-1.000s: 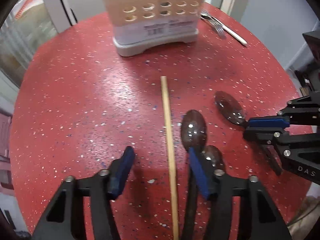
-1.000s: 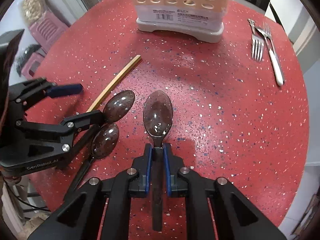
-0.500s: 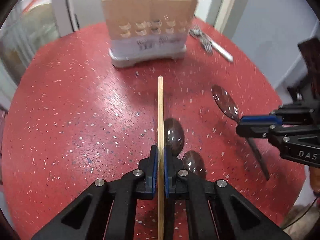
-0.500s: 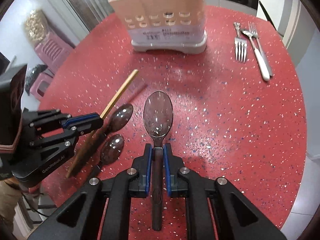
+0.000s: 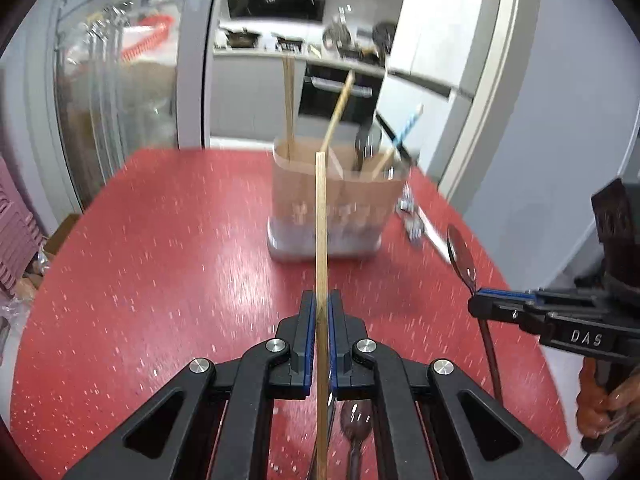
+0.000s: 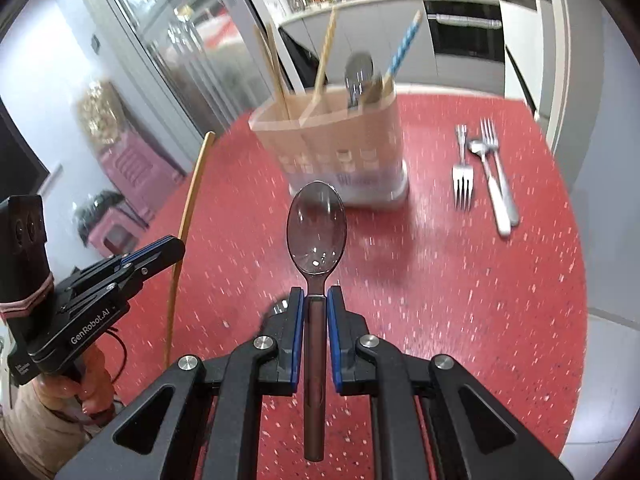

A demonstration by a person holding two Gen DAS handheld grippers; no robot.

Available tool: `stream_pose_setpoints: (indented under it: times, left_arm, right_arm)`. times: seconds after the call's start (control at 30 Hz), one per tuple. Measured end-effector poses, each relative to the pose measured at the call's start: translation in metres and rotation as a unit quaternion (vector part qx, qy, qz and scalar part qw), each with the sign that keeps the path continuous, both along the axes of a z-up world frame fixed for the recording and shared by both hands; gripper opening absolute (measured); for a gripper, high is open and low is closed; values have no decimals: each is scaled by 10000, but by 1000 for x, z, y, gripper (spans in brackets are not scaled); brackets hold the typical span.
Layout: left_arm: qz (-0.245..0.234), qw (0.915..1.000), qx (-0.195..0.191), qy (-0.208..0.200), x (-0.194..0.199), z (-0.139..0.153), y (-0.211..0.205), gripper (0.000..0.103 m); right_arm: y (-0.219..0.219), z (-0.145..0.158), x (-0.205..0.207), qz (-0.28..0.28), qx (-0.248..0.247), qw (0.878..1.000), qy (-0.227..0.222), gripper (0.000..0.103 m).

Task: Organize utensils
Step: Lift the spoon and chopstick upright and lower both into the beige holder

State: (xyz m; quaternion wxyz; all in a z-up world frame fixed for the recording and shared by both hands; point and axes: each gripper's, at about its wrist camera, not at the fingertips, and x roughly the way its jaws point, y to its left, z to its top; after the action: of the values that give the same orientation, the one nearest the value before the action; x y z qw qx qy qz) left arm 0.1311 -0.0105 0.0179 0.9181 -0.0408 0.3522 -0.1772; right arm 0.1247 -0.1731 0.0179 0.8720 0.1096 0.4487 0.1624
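The left gripper (image 5: 319, 316) is clenched on a wooden chopstick (image 5: 321, 232), blue pads pressing its sides; a second ago those fingers stood spread over the stick as it lay flat on the red table (image 5: 152, 248). Now the chopstick is lifted clear, its tip pointing toward the utensil holder (image 5: 336, 204). The right gripper (image 6: 316, 308) grips the handle of a dark spoon (image 6: 316, 228), as it did before, but the spoon's bowl has risen off the table and hangs in front of the holder. One brown spoon (image 5: 356, 428) lies on the table beneath the left gripper. Forks (image 6: 464, 176) rest on the table right of the holder, which already contains chopsticks, a straw and a spoon.
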Motion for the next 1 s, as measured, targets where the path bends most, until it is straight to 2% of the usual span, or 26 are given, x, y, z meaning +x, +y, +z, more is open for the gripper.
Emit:
stream_pose_setpoints:
  times: [0.17, 0.57, 0.8, 1.0]
  left_arm:
    - [137, 9987, -209, -440, 14, 35, 4, 29]
    - [427, 9923, -612, -993, 70, 94, 2, 29]
    - [509, 9892, -579, -1249, 111, 109, -13, 29]
    - [650, 9867, -605, -1364, 143, 106, -23, 29]
  right_arm:
    - [-6, 28, 10, -52, 56, 9994, -328, 12]
    - [-12, 84, 72, -200, 320, 9958, -828, 12]
    - [-10, 99, 124, -323, 397, 9933, -1041, 12]
    - [-11, 94, 162, -531, 495, 9892, -1277, 12]
